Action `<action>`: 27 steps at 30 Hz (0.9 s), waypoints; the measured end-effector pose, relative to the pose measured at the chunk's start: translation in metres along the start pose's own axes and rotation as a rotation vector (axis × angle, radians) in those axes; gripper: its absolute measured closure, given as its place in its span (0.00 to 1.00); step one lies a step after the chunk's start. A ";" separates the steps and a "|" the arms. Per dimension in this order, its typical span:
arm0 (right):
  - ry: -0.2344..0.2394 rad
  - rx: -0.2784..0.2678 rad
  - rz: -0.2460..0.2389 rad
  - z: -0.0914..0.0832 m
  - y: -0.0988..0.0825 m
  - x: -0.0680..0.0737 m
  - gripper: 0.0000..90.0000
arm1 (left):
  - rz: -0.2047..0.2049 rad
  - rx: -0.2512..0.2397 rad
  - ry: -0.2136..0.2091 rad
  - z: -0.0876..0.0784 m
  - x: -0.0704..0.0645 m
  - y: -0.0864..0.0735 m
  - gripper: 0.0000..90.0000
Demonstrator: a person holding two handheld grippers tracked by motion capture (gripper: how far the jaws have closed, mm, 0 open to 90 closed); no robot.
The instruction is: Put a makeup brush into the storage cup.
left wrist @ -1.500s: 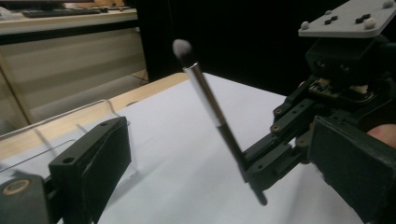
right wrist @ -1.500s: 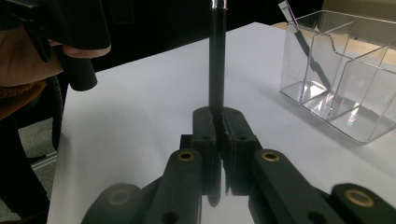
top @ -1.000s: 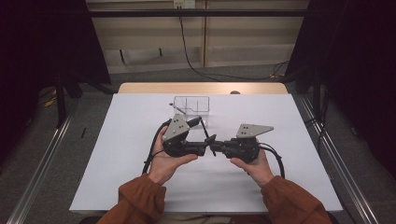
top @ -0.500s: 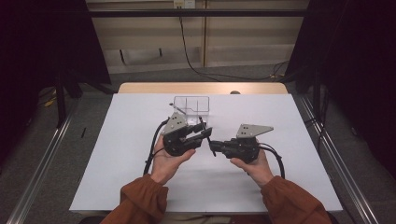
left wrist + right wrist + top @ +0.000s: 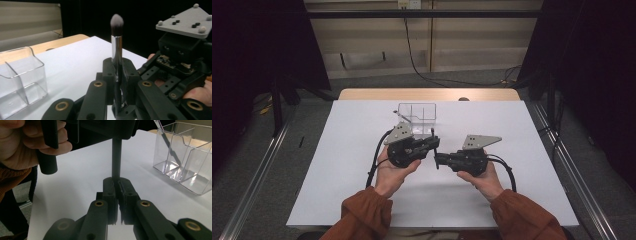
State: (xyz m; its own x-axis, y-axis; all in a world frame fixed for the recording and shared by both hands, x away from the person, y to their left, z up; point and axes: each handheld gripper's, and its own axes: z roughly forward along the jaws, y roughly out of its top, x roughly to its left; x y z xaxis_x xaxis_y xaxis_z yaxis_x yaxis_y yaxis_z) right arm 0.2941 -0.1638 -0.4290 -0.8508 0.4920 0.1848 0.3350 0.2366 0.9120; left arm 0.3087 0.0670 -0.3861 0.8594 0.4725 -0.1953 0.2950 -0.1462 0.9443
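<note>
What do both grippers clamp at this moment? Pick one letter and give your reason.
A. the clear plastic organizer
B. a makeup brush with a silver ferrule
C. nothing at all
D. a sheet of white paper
B: in the left gripper view the left gripper has closed on the makeup brush, and the right gripper clamps its dark handle; the clear organizer stands apart.

A lab-like recording bay is suggested: a table (image 5: pixel 362 200) is covered in white sheet, flanked by black curtains (image 5: pixel 592 60) and metal floor rails (image 5: pixel 252 190), with cables (image 5: pixel 422 70) hung behind.
</note>
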 end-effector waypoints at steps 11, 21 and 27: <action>0.009 -0.008 0.009 -0.001 -0.001 0.000 0.93 | -0.008 -0.004 -0.007 0.000 -0.001 0.000 0.93; 0.004 -0.010 0.035 -0.003 -0.001 -0.002 0.85 | -0.014 0.001 -0.005 -0.001 0.001 -0.001 0.93; 0.006 -0.004 0.041 -0.002 -0.001 -0.002 0.78 | -0.017 -0.001 -0.005 0.000 0.002 -0.001 0.93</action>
State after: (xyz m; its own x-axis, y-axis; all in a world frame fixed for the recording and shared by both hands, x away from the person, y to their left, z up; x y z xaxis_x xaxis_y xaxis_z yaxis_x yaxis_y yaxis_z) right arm 0.2948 -0.1673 -0.4294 -0.8388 0.4960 0.2244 0.3679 0.2126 0.9052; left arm 0.3098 0.0682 -0.3875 0.8564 0.4703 -0.2130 0.3094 -0.1373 0.9409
